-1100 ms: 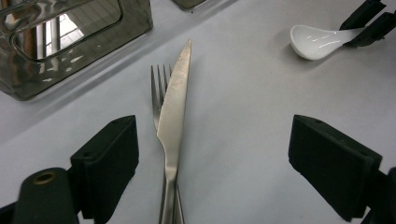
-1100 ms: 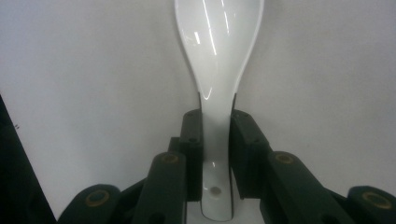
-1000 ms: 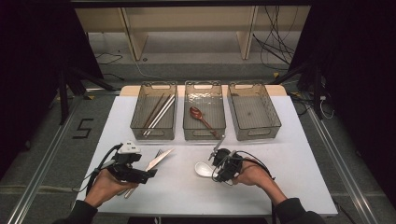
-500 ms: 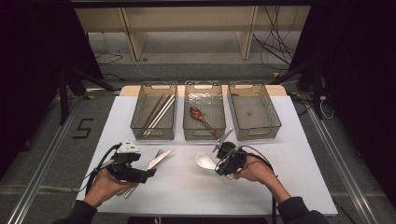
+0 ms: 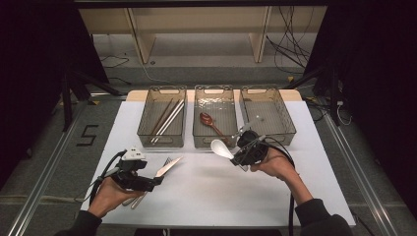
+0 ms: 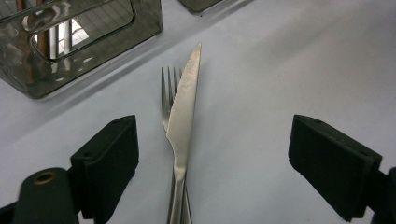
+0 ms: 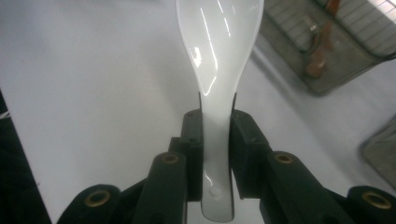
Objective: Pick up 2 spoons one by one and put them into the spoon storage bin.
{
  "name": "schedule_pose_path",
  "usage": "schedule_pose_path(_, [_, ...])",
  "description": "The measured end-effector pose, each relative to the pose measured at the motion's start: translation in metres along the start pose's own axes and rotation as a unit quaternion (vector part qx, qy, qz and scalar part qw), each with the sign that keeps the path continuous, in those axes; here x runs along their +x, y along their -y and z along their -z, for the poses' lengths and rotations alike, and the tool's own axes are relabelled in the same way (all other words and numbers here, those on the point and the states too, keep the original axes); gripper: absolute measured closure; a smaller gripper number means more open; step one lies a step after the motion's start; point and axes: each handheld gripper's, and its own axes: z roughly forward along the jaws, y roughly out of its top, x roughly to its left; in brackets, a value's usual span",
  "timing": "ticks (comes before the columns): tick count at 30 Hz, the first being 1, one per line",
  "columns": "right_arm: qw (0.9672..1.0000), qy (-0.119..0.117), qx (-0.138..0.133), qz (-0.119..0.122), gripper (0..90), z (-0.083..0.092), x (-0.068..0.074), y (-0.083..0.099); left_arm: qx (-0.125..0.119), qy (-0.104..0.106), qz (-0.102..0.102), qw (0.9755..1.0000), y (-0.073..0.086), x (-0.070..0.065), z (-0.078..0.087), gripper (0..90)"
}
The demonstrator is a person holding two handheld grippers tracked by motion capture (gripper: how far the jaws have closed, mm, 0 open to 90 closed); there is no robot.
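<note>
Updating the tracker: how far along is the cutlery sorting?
Done: chopsticks lie in the left bin, a brown spoon in the middle bin. In hand: the right gripper clamps a white spoon. Left: knife and fork on the table between the left gripper's open fingers; right bin looks empty.

My left tool view cuts off the handles of the knife and the fork beneath it at the bottom edge. In my right tool view the white spoon bowl runs past the top edge, and the brown spoon beyond it is blurred.
</note>
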Motion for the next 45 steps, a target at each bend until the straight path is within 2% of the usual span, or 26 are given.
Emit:
schedule_pose_path(7, [0.9993, 0.017, -0.029, -0.017, 77.0, 0.008, -0.016, -0.023, 0.0, 0.0, -0.003, 1.0, 0.0, 0.0, 0.0, 15.5])
schedule_pose_path(15, [0.9979, 0.037, -0.042, -0.032, 77.0, 0.012, -0.029, -0.049, -0.002, 0.002, -0.001, 1.0, 0.0, 0.0, 0.0, 15.5])
schedule_pose_path(29, [0.9957, 0.059, -0.026, -0.066, 77.0, -0.003, -0.051, -0.09, -0.002, -0.003, -0.003, 1.0, 0.001, 0.001, 0.001, 15.5])
schedule_pose_path(38, [0.9937, 0.07, -0.015, -0.086, 76.9, -0.015, -0.061, -0.104, -0.001, -0.004, -0.003, 1.0, 0.001, 0.001, 0.001, 15.5])
schedule_pose_path(45, [0.993, 0.074, -0.007, -0.092, 76.9, -0.025, -0.066, -0.11, 0.001, -0.003, -0.007, 1.0, 0.001, 0.0, 0.001, 15.5])
